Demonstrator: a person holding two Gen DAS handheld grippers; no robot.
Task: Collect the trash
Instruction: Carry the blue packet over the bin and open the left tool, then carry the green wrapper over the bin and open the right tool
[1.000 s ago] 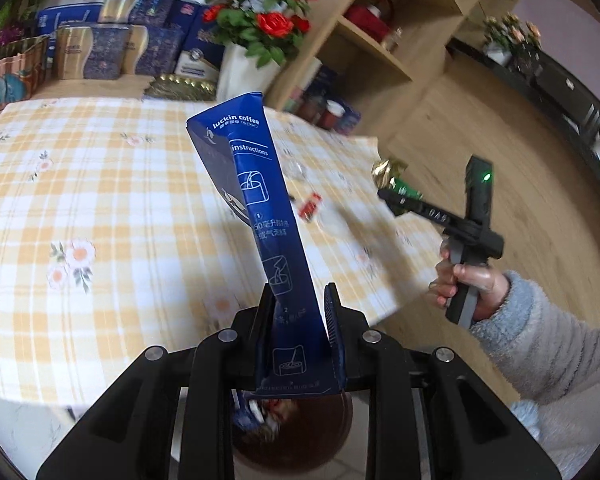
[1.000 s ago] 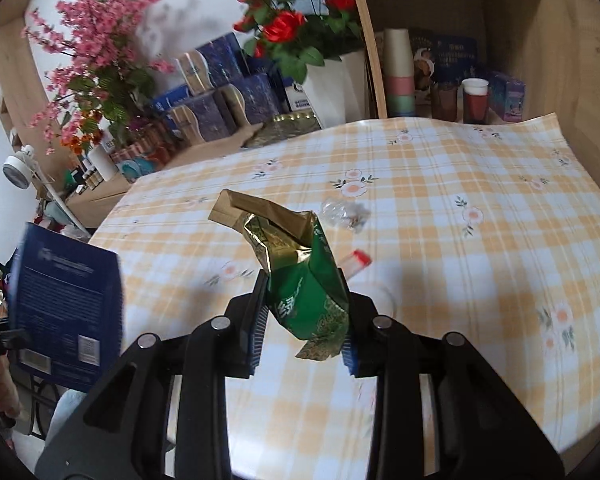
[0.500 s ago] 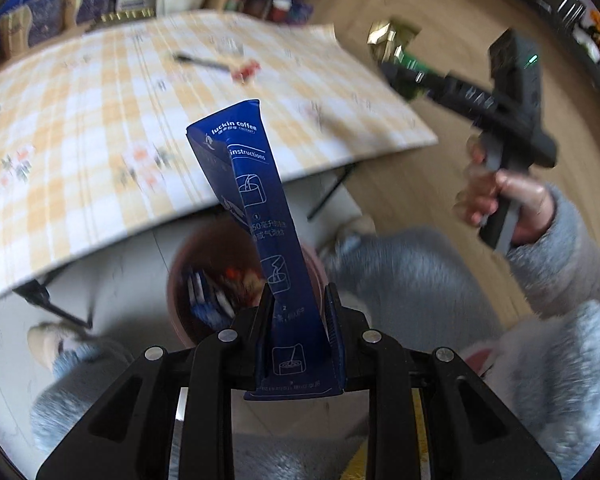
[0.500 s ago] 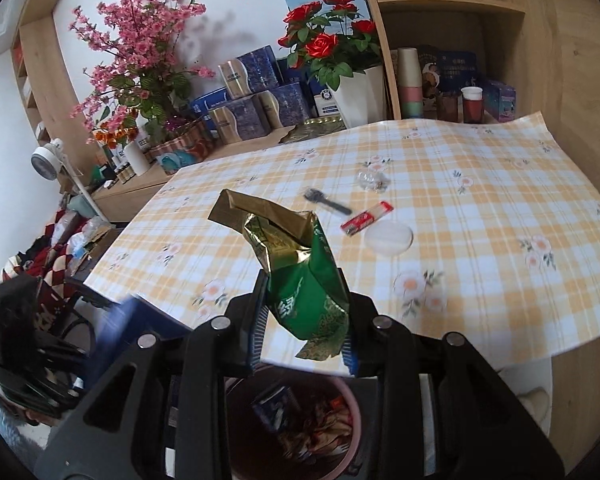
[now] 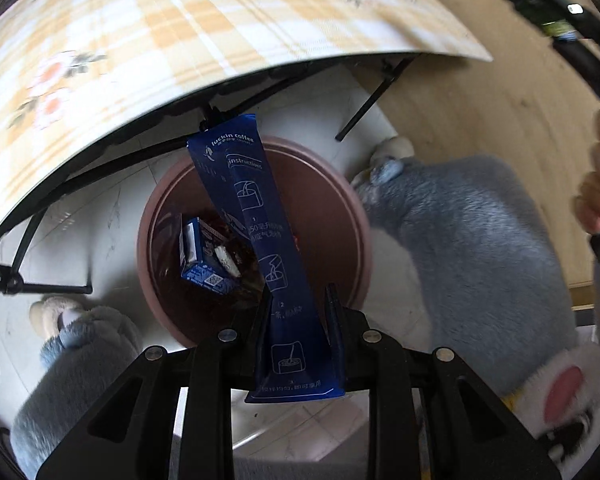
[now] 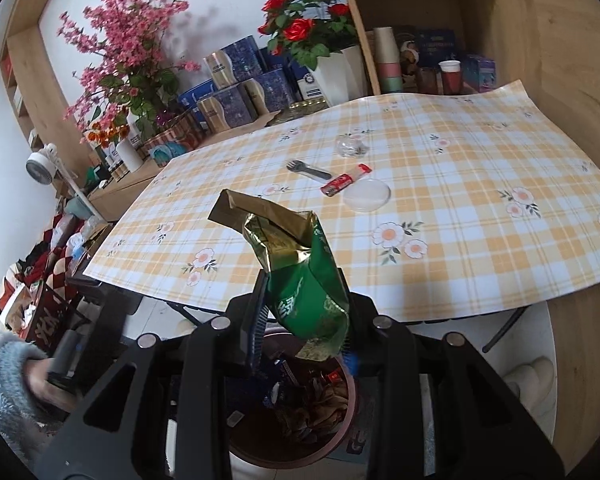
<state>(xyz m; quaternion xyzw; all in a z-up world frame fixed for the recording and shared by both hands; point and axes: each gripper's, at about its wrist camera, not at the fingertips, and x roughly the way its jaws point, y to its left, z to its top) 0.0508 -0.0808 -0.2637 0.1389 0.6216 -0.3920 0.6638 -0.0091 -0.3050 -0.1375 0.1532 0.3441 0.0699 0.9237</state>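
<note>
While I look down the left tool [image 5: 298,312], its jaws are clamped on a blue sachet [image 5: 260,232], which stands up from the pads and hangs right over the mouth of the brown bin [image 5: 356,216]. That bin sits on the pale floor just past the near edge of the table [image 5: 180,32], under its black folding legs. Inside it I can see a small blue carton [image 5: 198,256] lying among darker, crumpled rubbish that I cannot make out. Fuzzy grey trouser legs and pale slippers flank the bin on either side.

Through the right view, the right tool [image 6: 304,312] grips a green and gold bag [image 6: 300,280]; the crumpled gold top leans toward the left of the view, and the green lower end is pinched between the pads. This tool is above the same bin [image 6: 340,440], whose contents show below the jaws, again at the near edge of the table [image 6: 480,280].

On the checked cloth, toward the middle of the table, lie a black fork [image 6: 306,170], a red wrapper [image 6: 346,180] just beside it, a clear round lid [image 6: 367,195] touching the wrapper's near side, and a crumpled clear film [image 6: 351,146] a little farther back. A hand [image 6: 46,384] in a fluffy sleeve shows at the lower left of the right view.
</note>
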